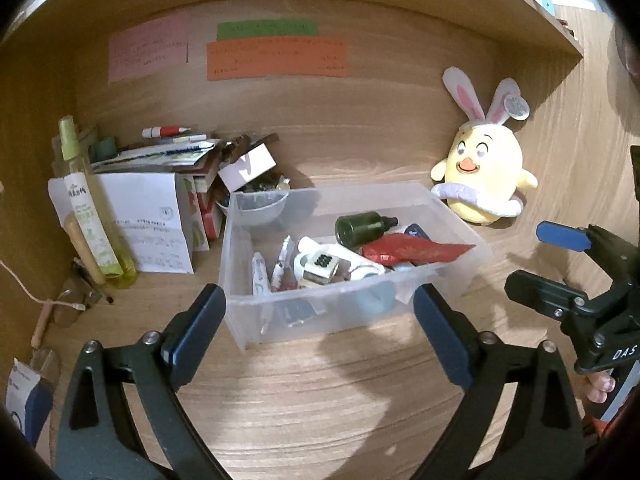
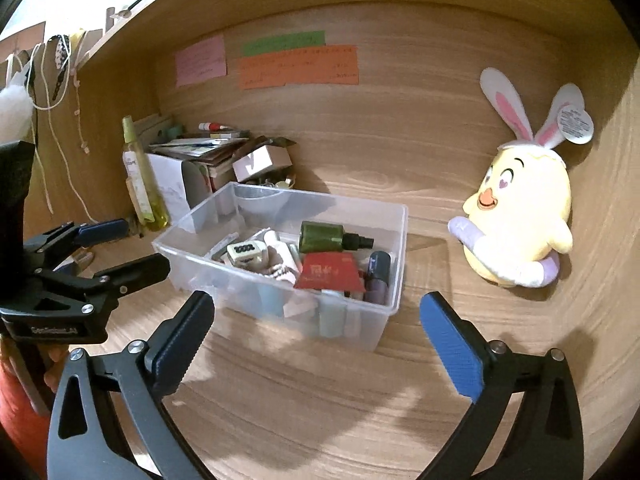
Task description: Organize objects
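From the left wrist we're looking down at a clear plastic bin (image 1: pixel 460 220) sitting on the wooden worktop (image 1: pixel 320 380), right in front of us. The left gripper (image 1: pixel 320 328) has its fingers spread wide with nothing between them — the near edge of the bin lies just beyond the tips. Inside the bin we can make out a dark green bottle (image 1: pixel 362 227) lying on its side, a red packet (image 1: pixel 416 252) beside it, a white counter with a dark display (image 1: pixel 320 266) and a couple of pens (image 1: pixel 260 272). Left of the bin, a tall yellow spray bottle (image 1: pixel 90 208) stands by a white box (image 1: pixel 156 224) and a heap of papers. To the right, near the back wall, sits a yellow chick toy with rabbit ears (image 1: pixel 484 172), apart from the bin. Coloured notes (image 1: pixel 276 58) are stuck on the wall. At the right edge we catch the right gripper (image 1: pixel 556 264), its fingers apart and holding nothing.

Over to the right wrist — same bin (image 2: pixel 396 248), now seen slightly from the right, the green bottle (image 2: pixel 322 237) and red packet (image 2: pixel 330 272) still plain to see inside. The right gripper (image 2: pixel 316 328) stands wide open and empty, short of the bin's near wall. The chick toy (image 2: pixel 520 216) sits to the right, and the left gripper (image 2: pixel 124 248) shows at the left edge, open too.
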`<state>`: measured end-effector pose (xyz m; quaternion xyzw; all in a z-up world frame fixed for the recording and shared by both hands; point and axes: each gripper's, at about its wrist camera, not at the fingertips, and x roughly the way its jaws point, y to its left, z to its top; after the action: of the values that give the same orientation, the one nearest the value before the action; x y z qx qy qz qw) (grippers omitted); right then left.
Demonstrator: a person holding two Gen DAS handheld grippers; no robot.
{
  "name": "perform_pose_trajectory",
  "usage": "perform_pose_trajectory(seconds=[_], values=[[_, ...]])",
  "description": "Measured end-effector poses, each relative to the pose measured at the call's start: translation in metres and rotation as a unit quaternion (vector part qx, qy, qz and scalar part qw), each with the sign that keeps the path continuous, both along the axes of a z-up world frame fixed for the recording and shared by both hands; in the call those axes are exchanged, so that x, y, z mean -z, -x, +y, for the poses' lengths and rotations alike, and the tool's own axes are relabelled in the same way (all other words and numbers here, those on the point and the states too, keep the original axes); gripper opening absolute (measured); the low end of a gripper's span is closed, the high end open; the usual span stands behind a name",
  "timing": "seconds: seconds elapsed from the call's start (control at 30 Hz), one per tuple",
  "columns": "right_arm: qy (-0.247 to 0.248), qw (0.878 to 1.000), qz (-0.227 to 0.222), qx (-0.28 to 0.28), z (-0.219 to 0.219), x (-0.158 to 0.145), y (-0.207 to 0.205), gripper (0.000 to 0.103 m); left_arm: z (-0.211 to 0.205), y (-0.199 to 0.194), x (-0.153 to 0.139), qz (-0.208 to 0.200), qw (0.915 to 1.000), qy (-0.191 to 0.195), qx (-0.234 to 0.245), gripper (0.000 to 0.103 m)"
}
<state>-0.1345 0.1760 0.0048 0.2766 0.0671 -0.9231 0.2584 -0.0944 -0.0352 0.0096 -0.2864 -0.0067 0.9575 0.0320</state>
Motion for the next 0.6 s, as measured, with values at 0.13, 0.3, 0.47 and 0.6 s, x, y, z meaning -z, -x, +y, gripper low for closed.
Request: perform_pose_trajectory(seconds=[0.13,0.3,0.47,0.6], values=[[-0.002,1.0,0.003,0.005,0.003,0.005,-0.007,0.103,0.002,-0.003,0.004,-0.003,1.0,-0.002,0.004,0.096],[0.002,1.0,-0.002,0.003,0.004,0.007,-0.01,0.103,0.004,-0.006,0.006,-0.005,1.0,-0.006,0.005,0.096],[0.002,1.0,-0.003,0.004,0.005,0.007,-0.011,0.103,0.003,-0.007,0.006,-0.005,0.9999,-0.013,0.006,0.096],[0.003,1.0,-0.004,0.004,0.005,0.007,-0.012,0.103,0.004,-0.007,0.005,-0.005,0.9999,-0.014,0.006,0.097]])
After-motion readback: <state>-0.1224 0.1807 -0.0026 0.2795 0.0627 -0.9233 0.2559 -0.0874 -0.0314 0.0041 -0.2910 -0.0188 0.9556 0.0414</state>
